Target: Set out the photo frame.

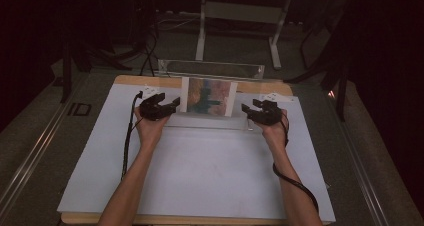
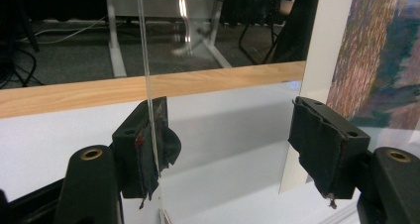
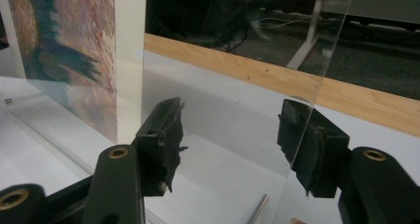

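A clear upright plastic sheet (image 1: 210,120) stands across the far half of the white table, with a painted picture (image 1: 208,96) on white card at its middle. My left gripper (image 1: 159,107) is at the sheet's left end and my right gripper (image 1: 262,112) at its right end. In the left gripper view the sheet's edge (image 2: 148,85) runs down along the left pad (image 2: 148,149), the gripper (image 2: 233,140) open wide, the picture (image 2: 376,60) at the right. In the right gripper view the gripper (image 3: 230,140) is open too, the sheet's edge (image 3: 317,80) by its right pad (image 3: 302,149).
A white board (image 1: 200,176) covers a wooden tabletop whose far edge (image 1: 150,80) shows behind the sheet. Two small white blocks (image 1: 148,91) (image 1: 272,97) lie at the far corners. Beyond the table stand a desk frame (image 1: 240,21) and dark floor. Cables trail from both grippers.
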{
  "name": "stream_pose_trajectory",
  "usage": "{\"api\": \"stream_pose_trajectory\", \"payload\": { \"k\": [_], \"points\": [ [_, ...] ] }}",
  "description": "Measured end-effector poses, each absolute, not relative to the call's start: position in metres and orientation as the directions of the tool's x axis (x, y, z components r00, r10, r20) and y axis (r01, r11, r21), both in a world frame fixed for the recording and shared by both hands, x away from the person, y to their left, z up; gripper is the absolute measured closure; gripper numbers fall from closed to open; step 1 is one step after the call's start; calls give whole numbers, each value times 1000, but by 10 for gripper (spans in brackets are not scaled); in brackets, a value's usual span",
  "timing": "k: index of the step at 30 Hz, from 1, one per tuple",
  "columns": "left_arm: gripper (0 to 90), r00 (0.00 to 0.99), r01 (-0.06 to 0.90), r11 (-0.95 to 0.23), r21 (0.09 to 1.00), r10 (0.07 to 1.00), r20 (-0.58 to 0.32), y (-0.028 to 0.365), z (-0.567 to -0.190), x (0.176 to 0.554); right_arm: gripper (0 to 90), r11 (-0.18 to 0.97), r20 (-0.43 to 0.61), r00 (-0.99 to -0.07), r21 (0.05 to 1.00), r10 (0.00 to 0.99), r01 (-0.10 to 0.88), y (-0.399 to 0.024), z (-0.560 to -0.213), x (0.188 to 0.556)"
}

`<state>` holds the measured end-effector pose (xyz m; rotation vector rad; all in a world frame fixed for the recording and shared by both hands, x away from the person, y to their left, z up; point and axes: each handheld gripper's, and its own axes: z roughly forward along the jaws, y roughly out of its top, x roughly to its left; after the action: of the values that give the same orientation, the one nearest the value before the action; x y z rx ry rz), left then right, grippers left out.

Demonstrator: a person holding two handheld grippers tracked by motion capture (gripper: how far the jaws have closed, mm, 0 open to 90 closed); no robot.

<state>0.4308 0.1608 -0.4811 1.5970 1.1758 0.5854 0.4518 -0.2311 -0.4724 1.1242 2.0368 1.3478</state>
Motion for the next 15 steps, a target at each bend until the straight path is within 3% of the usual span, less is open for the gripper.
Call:
{"api": "stream_pose_trajectory", "payload": {
  "k": [15],
  "points": [
    [326, 423, 397, -39, 917, 895, -144, 152, -474, 408, 418, 185, 66, -567, 909, 821, 374, -242, -473, 428]
  ]
}}
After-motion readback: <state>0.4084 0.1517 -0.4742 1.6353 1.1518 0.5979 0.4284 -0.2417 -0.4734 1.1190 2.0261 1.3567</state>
